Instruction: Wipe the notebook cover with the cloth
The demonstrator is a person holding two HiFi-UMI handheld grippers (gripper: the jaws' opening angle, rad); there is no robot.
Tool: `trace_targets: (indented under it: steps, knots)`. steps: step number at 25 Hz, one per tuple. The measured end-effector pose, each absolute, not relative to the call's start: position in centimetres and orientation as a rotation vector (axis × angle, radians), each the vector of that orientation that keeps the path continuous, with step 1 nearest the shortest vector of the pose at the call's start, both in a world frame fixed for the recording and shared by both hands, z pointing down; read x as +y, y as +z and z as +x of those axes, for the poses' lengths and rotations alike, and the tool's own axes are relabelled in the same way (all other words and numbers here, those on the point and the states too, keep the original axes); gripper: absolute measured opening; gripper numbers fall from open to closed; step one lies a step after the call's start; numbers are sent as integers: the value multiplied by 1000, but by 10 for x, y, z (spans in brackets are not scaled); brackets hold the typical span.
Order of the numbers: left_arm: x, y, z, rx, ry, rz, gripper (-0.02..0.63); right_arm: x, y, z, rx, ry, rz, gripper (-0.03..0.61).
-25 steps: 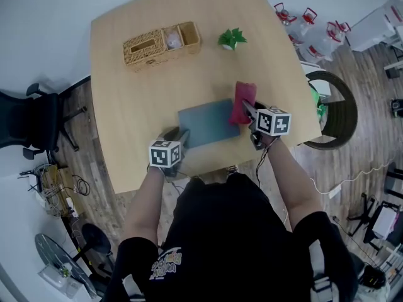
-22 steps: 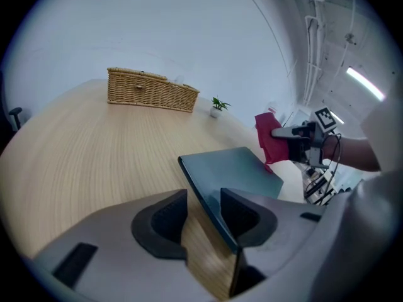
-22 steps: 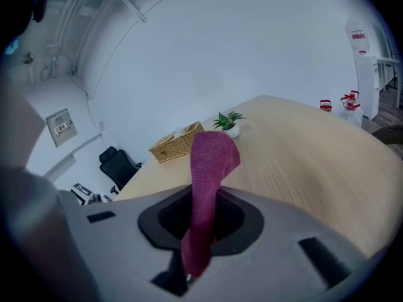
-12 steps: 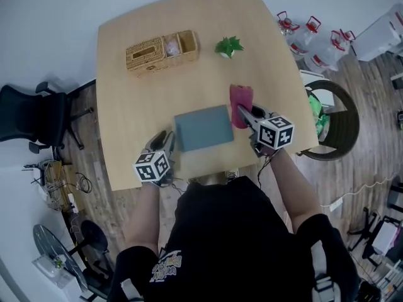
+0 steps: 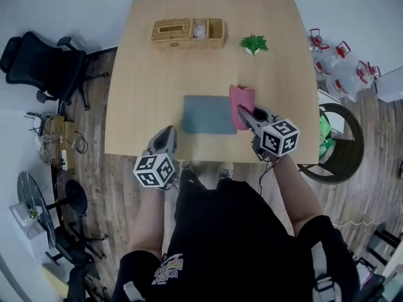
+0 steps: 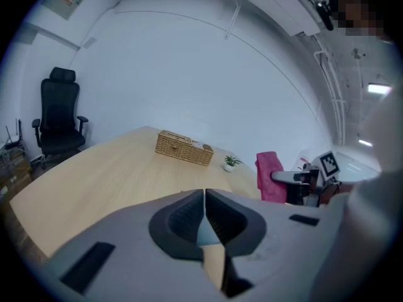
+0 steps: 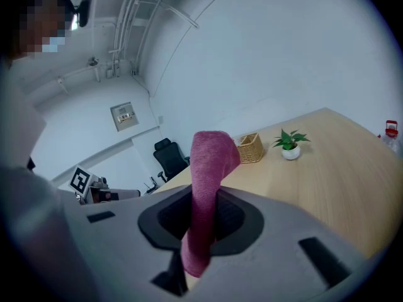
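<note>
A grey-blue notebook (image 5: 210, 114) lies flat on the wooden table (image 5: 145, 93), near its front edge. A pink cloth (image 5: 242, 102) hangs at the notebook's right edge, and my right gripper (image 5: 244, 113) is shut on it. In the right gripper view the cloth (image 7: 211, 168) stands up between the pressed pads. My left gripper (image 5: 168, 133) hovers at the table's front edge, left of the notebook and apart from it. Its jaws (image 6: 204, 209) are shut with nothing between them.
A wicker basket (image 5: 187, 33) sits at the table's far side, with a small potted plant (image 5: 253, 43) to its right. A black office chair (image 5: 38, 61) stands left of the table. Water jugs (image 5: 340, 61) and a round dark stool (image 5: 343, 137) are on the right.
My left gripper has pulled back from the notebook's left edge toward the table's front edge, and its jaws have shut. The right gripper still holds the cloth by the notebook.
</note>
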State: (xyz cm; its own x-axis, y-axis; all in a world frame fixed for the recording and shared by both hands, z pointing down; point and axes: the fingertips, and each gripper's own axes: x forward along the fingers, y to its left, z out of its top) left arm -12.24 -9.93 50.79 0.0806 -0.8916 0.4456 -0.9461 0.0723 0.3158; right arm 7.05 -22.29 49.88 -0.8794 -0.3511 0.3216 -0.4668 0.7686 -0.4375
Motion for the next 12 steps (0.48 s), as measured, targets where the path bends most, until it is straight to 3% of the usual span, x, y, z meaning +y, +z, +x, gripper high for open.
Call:
trace_targets:
  steps: [12]
  knots:
    - [-26, 500, -122, -1835, 130, 1847, 14, -157, 505, 30, -2750, 783, 527, 64]
